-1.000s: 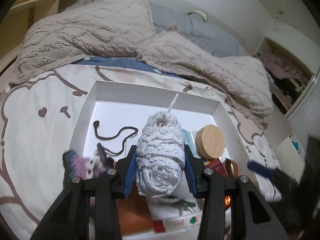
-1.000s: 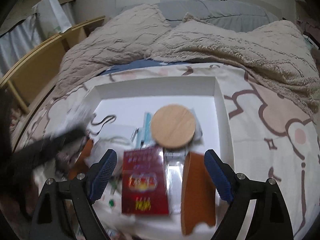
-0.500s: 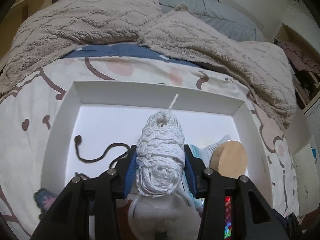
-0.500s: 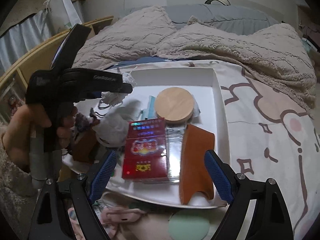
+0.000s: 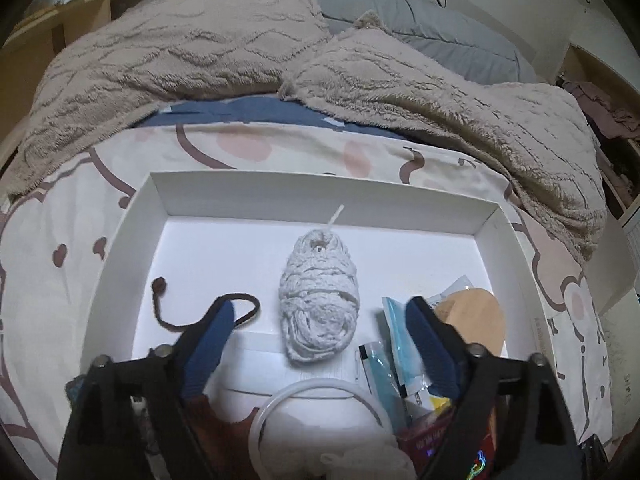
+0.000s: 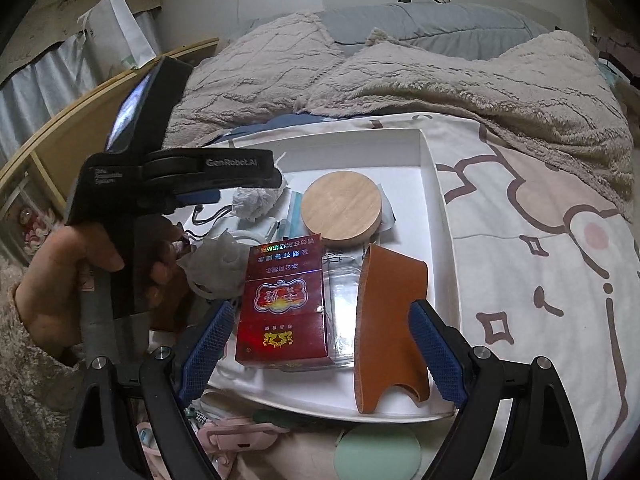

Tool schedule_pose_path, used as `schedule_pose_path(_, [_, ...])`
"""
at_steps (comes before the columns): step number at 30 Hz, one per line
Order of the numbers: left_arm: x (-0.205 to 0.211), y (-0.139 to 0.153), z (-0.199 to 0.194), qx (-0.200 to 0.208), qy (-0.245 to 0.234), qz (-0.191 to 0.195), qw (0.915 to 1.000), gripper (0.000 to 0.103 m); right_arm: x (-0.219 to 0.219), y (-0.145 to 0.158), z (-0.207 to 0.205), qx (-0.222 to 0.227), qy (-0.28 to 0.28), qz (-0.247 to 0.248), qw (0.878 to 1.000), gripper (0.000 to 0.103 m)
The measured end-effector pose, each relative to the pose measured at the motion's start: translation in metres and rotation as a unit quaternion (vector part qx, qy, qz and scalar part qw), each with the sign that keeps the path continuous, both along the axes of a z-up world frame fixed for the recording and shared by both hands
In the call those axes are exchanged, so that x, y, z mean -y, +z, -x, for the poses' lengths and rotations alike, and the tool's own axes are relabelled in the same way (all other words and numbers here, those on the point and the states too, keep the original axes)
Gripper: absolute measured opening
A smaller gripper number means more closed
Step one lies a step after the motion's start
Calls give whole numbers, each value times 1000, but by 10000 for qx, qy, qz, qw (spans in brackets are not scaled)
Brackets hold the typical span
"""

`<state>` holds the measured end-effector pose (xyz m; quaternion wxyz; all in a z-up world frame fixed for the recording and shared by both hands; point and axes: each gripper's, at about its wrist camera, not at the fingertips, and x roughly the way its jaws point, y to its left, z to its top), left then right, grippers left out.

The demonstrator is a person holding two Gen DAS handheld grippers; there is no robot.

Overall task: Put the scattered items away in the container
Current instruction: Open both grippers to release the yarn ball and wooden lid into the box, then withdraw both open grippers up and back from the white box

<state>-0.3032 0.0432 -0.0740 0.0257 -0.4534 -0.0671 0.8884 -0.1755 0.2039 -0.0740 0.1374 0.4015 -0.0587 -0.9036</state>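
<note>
A white shallow box (image 5: 320, 194) lies on the bed. A grey-white yarn ball (image 5: 318, 300) rests on the box floor. My left gripper (image 5: 318, 328) is open, its jaws spread on either side of the ball and not touching it. The right wrist view shows the left gripper (image 6: 200, 196) over the box (image 6: 434, 184) with the yarn ball (image 6: 256, 202) below it. My right gripper (image 6: 320, 344) is open and empty above the box's near edge, over a red cigarette pack (image 6: 286, 304) and a brown leather piece (image 6: 390, 320).
In the box lie a round wooden lid (image 6: 340, 206), a brown cord (image 5: 192, 312), blue packets (image 5: 394, 344) and a white ring (image 5: 316, 404). A mint-green disc (image 6: 376, 450) and pink items (image 6: 236, 436) lie outside the box's near edge. A beige blanket (image 5: 280, 52) covers the bed behind.
My left gripper carried the yarn ball forward over the box, then opened and let it go onto the box floor. My right gripper drew back toward the near edge.
</note>
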Motion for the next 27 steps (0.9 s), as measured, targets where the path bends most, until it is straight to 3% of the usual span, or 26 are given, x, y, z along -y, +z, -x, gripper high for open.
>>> schedule_pose_path(9, [1, 13, -21, -103, -51, -35, 9999, 92, -2, 15, -7, -179, -37, 51, 9998, 89])
schedule_pose_path(14, [3, 28, -40, -371, -56, 90, 9993, 102, -6, 30, -14, -329, -84, 54, 9994, 89])
schedule_pose_path(27, [16, 74, -114, -899, -174, 117, 9957, 103, -15, 73, -49, -817, -198, 35, 9965, 89])
